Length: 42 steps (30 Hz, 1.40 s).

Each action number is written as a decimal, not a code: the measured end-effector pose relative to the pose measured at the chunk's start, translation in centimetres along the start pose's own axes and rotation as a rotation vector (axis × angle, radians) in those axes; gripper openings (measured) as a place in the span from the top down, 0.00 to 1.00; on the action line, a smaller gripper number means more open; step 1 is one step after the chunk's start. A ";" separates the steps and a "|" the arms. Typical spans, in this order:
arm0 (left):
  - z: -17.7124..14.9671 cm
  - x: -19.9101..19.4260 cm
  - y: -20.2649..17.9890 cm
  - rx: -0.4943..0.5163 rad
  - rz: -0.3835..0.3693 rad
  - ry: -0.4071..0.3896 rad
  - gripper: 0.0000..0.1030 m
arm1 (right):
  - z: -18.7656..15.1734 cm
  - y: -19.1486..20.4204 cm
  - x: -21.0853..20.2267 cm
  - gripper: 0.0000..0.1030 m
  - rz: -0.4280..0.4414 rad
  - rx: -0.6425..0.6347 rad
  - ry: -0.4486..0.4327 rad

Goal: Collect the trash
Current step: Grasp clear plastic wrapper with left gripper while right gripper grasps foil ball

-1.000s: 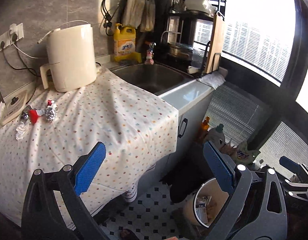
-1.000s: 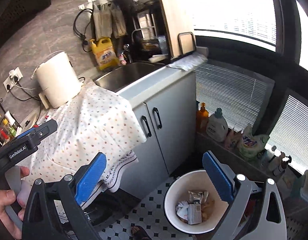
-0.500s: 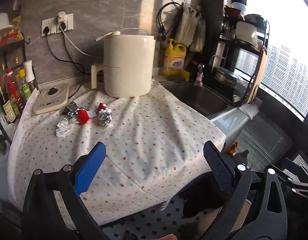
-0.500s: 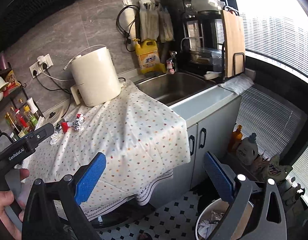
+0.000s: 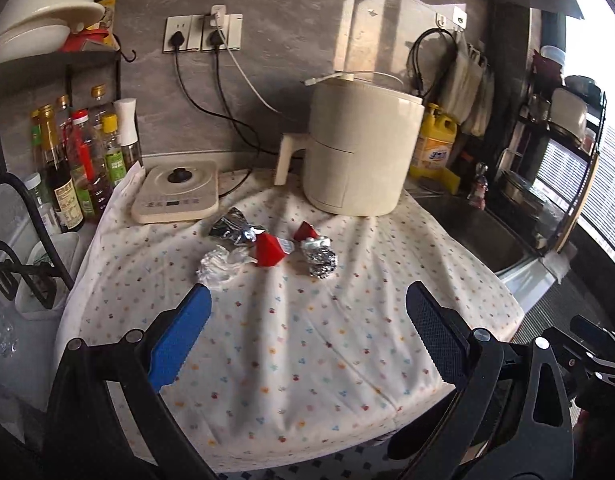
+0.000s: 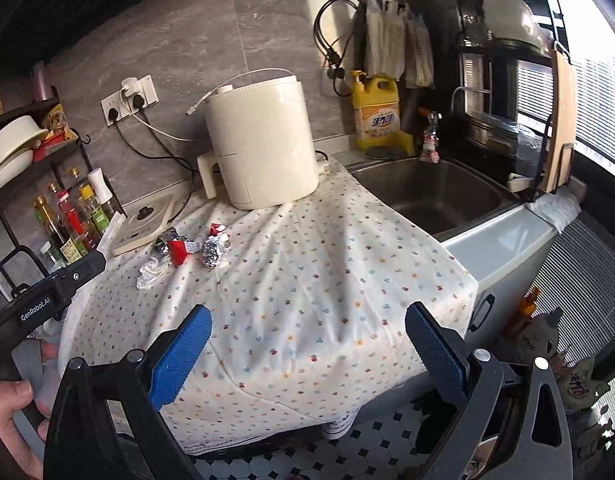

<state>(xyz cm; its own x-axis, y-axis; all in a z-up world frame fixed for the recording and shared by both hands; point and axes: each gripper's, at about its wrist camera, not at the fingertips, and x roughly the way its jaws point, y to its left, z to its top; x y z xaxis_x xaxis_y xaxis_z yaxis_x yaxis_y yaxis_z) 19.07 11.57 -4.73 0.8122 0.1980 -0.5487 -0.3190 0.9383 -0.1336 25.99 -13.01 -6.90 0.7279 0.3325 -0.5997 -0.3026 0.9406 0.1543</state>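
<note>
I have swung both claws up from the bin; my left claw [image 5: 307,336] and right claw [image 6: 307,344] gape empty, wrappers [image 5: 267,248] ahead on the tabletop [image 5: 307,360] uncollected.

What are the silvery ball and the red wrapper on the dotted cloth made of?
The ball looks like crumpled aluminium foil: bright, faceted glints and sharp creases. The red wrapper seems glossy plastic or coated paper, folded stiffly with a sheen; which one is unclear. The cloth looks like matte woven fabric, softly wrinkled.
</note>
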 end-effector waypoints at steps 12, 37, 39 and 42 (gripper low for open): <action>1.9 6.5 8.2 -0.115 0.046 0.048 0.13 | 3.3 7.2 7.6 0.09 0.046 -0.080 0.055; 0.8 21.7 12.9 -0.131 0.040 0.346 0.36 | 5.0 14.7 21.3 0.14 0.044 -0.150 0.192; 0.7 21.8 12.5 -0.103 0.066 0.342 0.51 | 4.8 14.8 21.9 0.15 0.040 -0.153 0.200; 0.7 21.6 12.5 -0.099 0.069 0.350 0.83 | 4.7 14.9 22.9 0.16 0.034 -0.148 0.208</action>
<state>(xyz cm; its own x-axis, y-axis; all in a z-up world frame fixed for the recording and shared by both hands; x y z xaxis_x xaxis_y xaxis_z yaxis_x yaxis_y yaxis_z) 33.00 27.84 -17.68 0.5766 0.1346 -0.8058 -0.4262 0.8910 -0.1562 41.02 8.89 -14.63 0.5779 0.3284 -0.7471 -0.4232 0.9034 0.0697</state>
